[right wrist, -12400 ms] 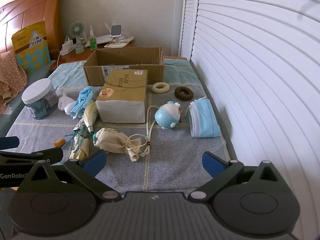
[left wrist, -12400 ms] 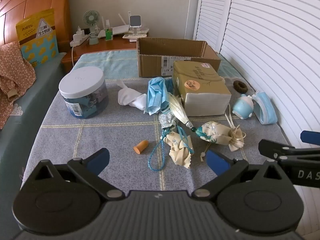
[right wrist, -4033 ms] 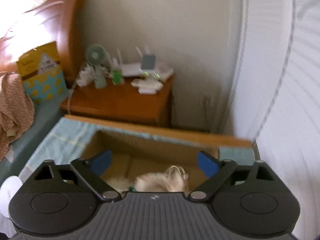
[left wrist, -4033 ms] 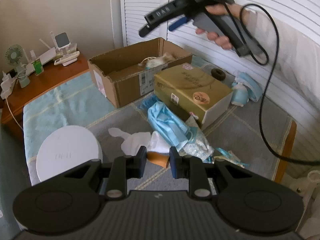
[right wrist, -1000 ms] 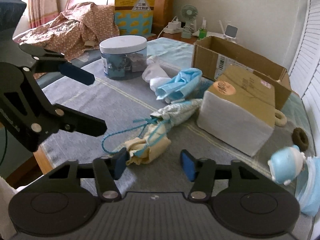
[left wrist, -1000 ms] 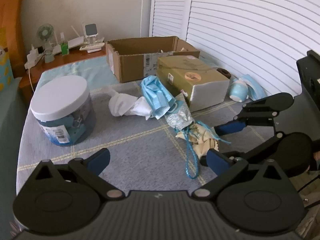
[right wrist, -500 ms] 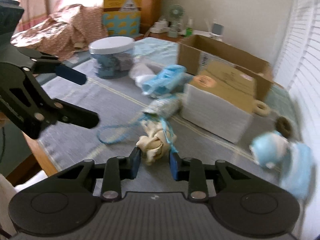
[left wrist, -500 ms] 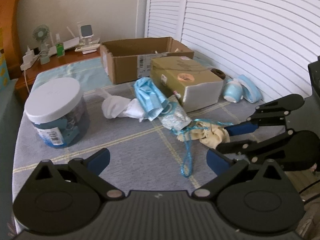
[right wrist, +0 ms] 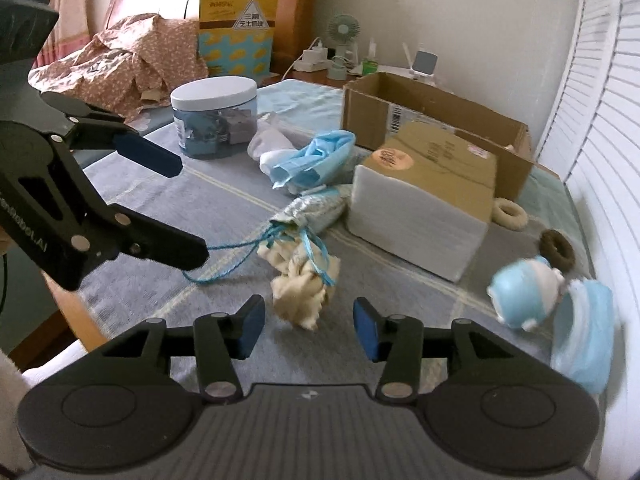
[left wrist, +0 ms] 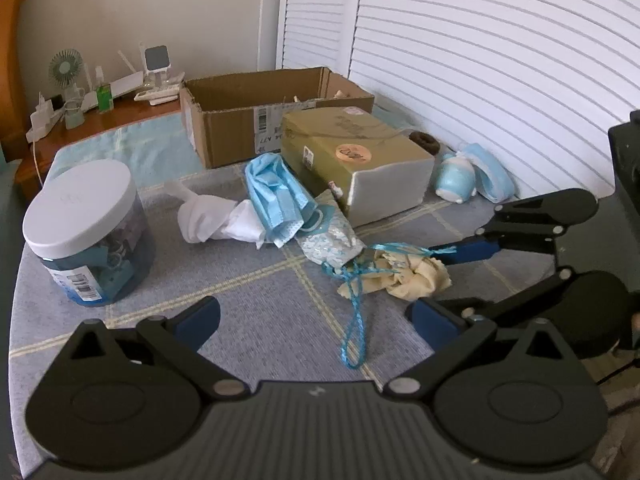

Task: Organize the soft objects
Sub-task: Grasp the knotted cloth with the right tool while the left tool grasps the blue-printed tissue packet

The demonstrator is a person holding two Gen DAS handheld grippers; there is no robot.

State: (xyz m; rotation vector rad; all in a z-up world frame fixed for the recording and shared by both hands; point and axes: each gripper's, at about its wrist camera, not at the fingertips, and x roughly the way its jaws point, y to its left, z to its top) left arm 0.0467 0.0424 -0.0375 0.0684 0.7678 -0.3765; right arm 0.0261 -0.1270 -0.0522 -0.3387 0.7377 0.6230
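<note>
The right gripper [right wrist: 309, 328] hangs low over the grey checked cloth [right wrist: 240, 200], its jaws opening, with the cream drawstring pouch [right wrist: 300, 292] lying on the cloth in the gap between them; the blue pads stand clear of it on both sides. The pouch's blue cord [right wrist: 236, 258] trails off toward 9 o'clock, passing under the tip of the left gripper [right wrist: 172, 208]. That claw stands wide, nothing between its fingers.

From the left wrist view the same pouch [left wrist: 400, 276] sits at 1 o'clock, just beyond the left gripper [left wrist: 314, 318], with the right gripper [left wrist: 448, 276] closing in from 3 o'clock. Touching the pouch at its 11 o'clock lies a silvery patterned pouch [left wrist: 330, 240], then blue face masks [left wrist: 276, 196] and a white cloth [left wrist: 212, 220]. A white-lidded jar [left wrist: 86, 232] stands at 10 o'clock, a tissue pack [left wrist: 360, 160] and open cardboard box [left wrist: 256, 120] at 12
</note>
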